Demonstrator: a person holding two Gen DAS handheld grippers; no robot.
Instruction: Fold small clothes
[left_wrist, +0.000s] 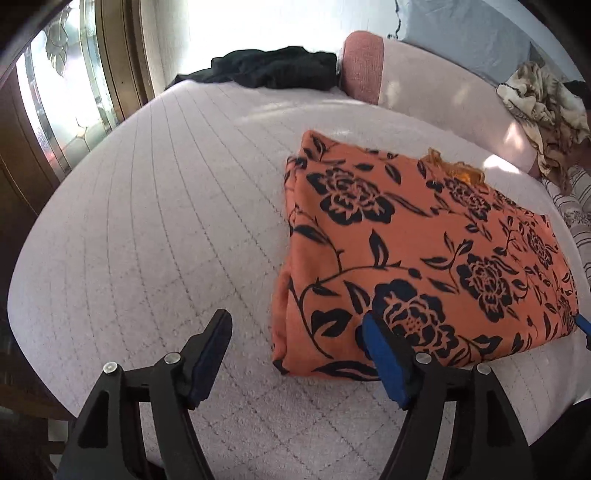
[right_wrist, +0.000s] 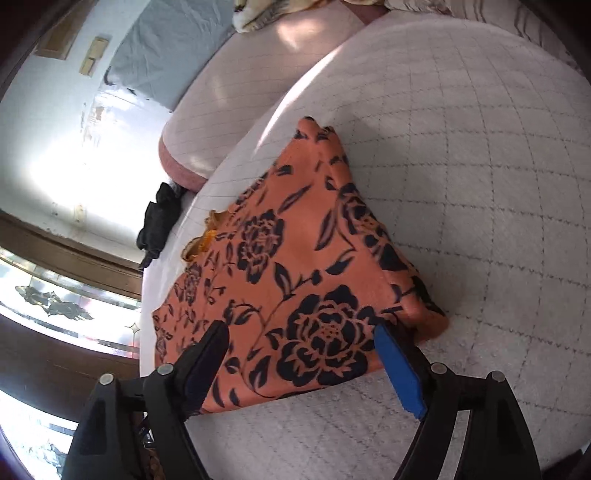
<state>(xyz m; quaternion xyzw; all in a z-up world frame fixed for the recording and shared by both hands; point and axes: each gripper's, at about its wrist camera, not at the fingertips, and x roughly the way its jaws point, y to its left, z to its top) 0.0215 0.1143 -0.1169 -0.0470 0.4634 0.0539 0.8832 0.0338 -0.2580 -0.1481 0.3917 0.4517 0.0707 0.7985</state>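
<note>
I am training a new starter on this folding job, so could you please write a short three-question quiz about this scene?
1. True or false: the orange flowered garment lies folded on the quilted cover.
2. What lies at the far edge of the cover? A) a black garment B) a white towel C) a red hat
3. Fill in: the left gripper and the right gripper both stand ____, gripping nothing.

Key: 1 true; 2 A; 3 open.
</note>
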